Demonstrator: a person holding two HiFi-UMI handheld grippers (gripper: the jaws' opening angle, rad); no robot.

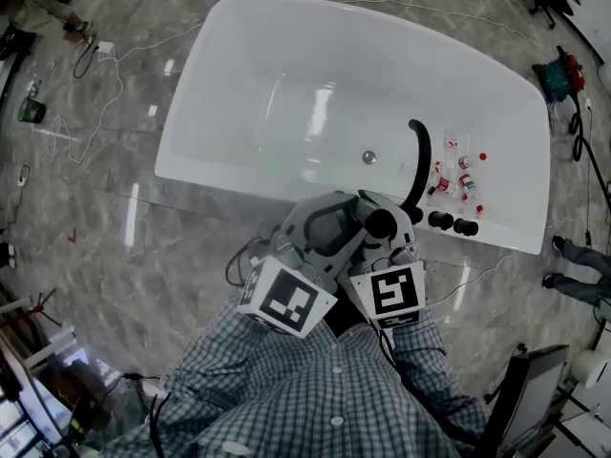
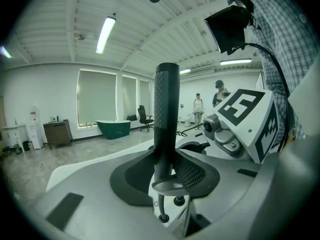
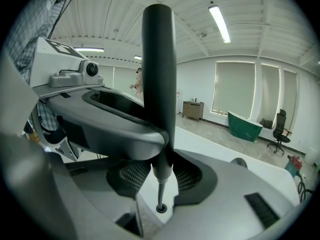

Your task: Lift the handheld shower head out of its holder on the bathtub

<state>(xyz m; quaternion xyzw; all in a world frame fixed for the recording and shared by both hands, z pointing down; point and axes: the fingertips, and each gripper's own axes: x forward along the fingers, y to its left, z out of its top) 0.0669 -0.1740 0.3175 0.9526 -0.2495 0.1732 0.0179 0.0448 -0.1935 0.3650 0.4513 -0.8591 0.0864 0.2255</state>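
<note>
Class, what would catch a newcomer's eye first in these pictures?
A big white bathtub fills the head view's top. At its near rim, the left tool and right tool both clamp a black shower head, upright, its hose running down into a hole.

Tally at the near tub: one white bathtub [image 1: 239,113], one drain [image 1: 368,157], one curved black spout [image 1: 418,160], two black knobs [image 1: 440,219] on the rim, one shower head [image 2: 166,114]. Small red-capped bottles [image 1: 467,187] lie in the tub, perhaps five; too small for a firm count. Two grippers, the left gripper [image 2: 162,178] and right gripper [image 3: 160,181], with two marker cubes [image 1: 286,299]. Far end of the room: one green bathtub [image 2: 113,126], one office chair [image 2: 145,115], one cabinet [image 2: 57,133], two standing people [image 2: 198,106].
</note>
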